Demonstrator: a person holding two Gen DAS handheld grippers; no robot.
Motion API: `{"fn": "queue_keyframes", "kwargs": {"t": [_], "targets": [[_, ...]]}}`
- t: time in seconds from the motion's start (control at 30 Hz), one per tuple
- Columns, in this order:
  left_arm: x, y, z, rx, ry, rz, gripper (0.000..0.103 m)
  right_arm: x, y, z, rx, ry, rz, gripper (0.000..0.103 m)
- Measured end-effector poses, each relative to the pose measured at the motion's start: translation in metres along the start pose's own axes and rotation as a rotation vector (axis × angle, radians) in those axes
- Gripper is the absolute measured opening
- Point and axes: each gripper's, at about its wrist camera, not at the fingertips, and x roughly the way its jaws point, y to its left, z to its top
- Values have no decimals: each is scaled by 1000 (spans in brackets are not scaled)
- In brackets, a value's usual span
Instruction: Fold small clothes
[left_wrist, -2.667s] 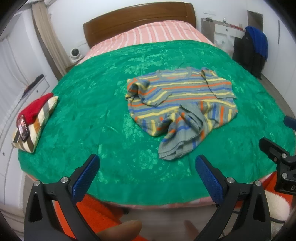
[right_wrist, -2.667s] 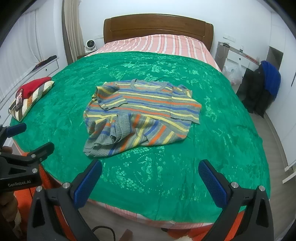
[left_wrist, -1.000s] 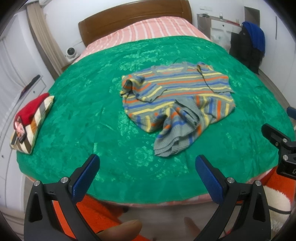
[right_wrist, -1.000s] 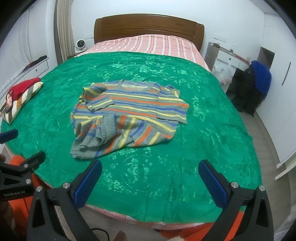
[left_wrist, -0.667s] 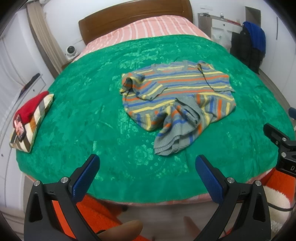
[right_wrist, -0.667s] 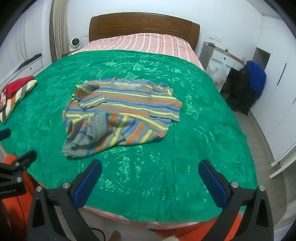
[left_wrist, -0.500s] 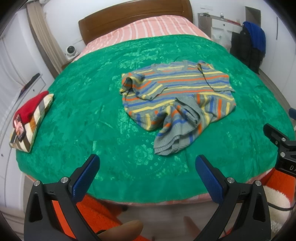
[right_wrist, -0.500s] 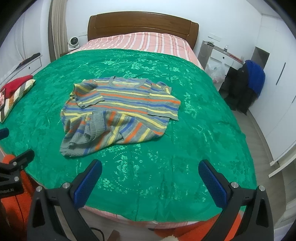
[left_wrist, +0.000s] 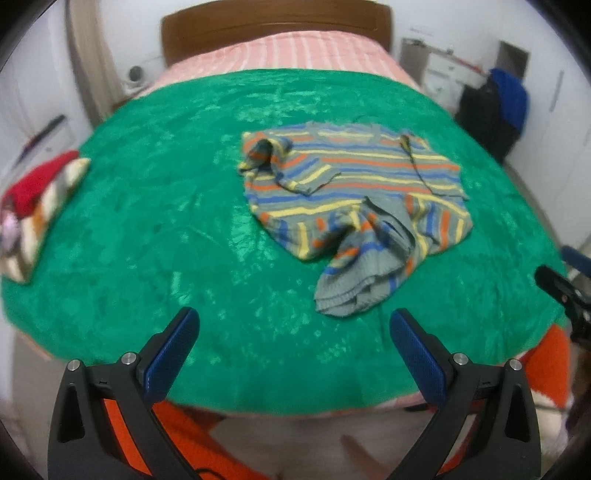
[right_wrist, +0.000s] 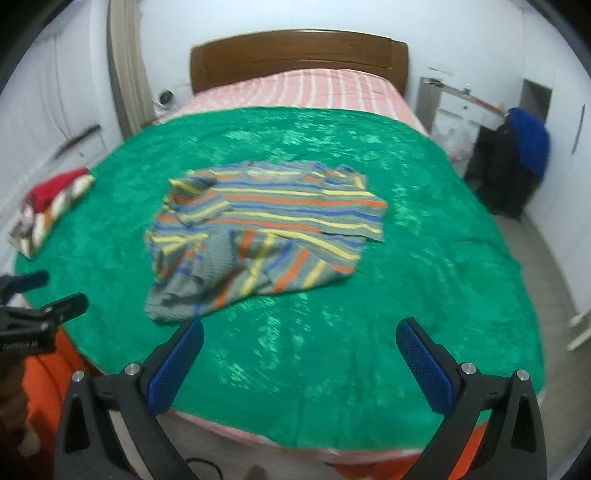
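Observation:
A small striped knit sweater in grey, blue, yellow and orange lies rumpled on the green bedspread, its hem bunched toward the near edge. It also shows in the right wrist view. My left gripper is open and empty, just short of the bed's near edge, with the hem ahead to its right. My right gripper is open and empty over the near edge, with the sweater ahead to its left. Each gripper shows at the other view's side edge.
A folded stack of red and striped clothes lies at the bed's left edge. A wooden headboard and pink striped sheet are at the far end. Dark and blue clothes hang at the right. An orange cloth lies below the bed edge.
Both grippers have moved a little closer to the bed and the sweater. The views are blurred with motion. The sweater has not moved. Both grippers stay open.

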Motion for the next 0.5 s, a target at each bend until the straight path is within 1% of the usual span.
{"fn": "queue_keyframes", "kwargs": {"t": [0.07,0.1,0.13,0.17,0.2,0.23,0.27,0.3,0.33,0.37,0.4,0.43,0.5], "targets": [[16,4,0,13,33,-74,102,15,-3,0,-8,7,59,103],[25,4,1,19,50,-111,101,27,-4,1,-11,25,86,103],[37,3,2,32,68,-156,99,46,-3,6,-13,66,129,102],[46,0,5,41,78,-180,96,58,0,10,-12,91,165,99],[57,-3,9,48,87,-210,83,73,4,16,-10,116,226,95],[62,-5,11,48,94,-229,72,92,10,25,-11,140,290,82],[72,-7,15,44,108,-244,69,110,16,33,-5,162,338,72],[77,-7,16,37,118,-240,65,130,22,42,5,187,370,69],[82,-7,17,24,125,-233,62,152,28,49,18,211,403,64],[83,-6,16,12,133,-226,61,171,32,54,36,239,442,44],[80,-5,12,3,138,-226,59,187,34,56,59,273,475,27],[76,0,8,2,134,-227,60,198,32,55,96,302,496,4],[59,9,-3,16,111,-196,60,187,21,52,150,282,536,4]]}}
